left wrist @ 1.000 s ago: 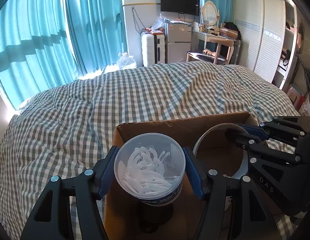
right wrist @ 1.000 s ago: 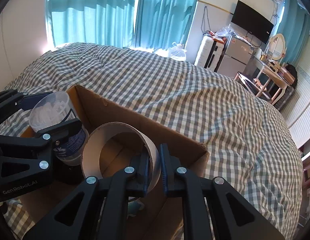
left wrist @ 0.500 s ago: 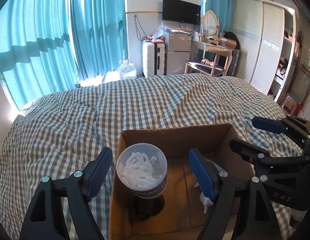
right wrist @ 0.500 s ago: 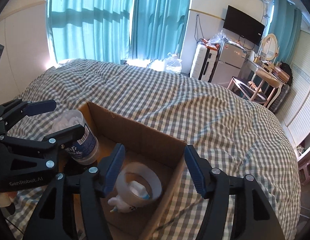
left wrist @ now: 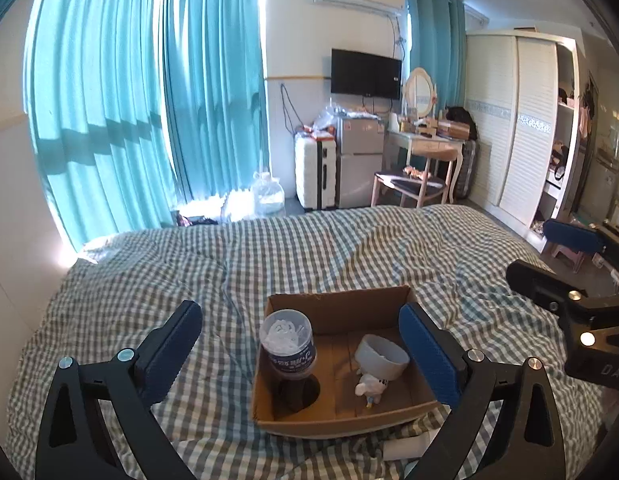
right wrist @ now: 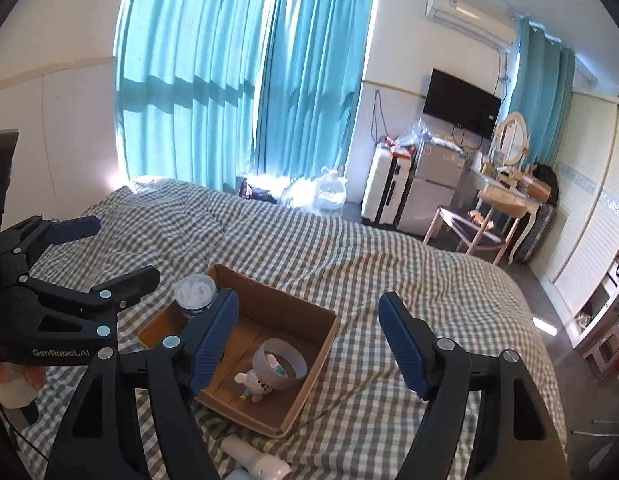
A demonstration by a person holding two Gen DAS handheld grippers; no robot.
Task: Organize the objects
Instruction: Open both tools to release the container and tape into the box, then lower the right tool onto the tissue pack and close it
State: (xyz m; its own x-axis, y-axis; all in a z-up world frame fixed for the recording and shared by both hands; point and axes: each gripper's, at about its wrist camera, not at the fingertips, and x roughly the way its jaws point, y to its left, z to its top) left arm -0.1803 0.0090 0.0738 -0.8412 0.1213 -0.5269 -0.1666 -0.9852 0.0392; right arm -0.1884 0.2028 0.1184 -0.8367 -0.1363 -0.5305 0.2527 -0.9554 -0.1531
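Note:
An open cardboard box (left wrist: 341,424) sits on the checked bed (left wrist: 269,256). In it stand a clear tub of white plastic bits (left wrist: 287,344) on a dark object, a roll of tape (left wrist: 381,358) and a small white figurine (left wrist: 369,388). My left gripper (left wrist: 301,344) is open and empty, held above and behind the box. My right gripper (right wrist: 309,336) is open and empty above the box (right wrist: 309,368); the tape roll (right wrist: 283,364) and figurine (right wrist: 253,386) lie below it, the tub (right wrist: 195,292) to its left.
A white cylindrical object (right wrist: 257,460) lies on the bed at the box's near side, also in the left wrist view (left wrist: 409,446). Beyond the bed are teal curtains (left wrist: 149,120), a suitcase (left wrist: 315,172), a small fridge, a dressing table with chair and a wardrobe (left wrist: 521,128).
Both grippers opened, leaving the tub and the tape roll in the box, then pulled up and back from it.

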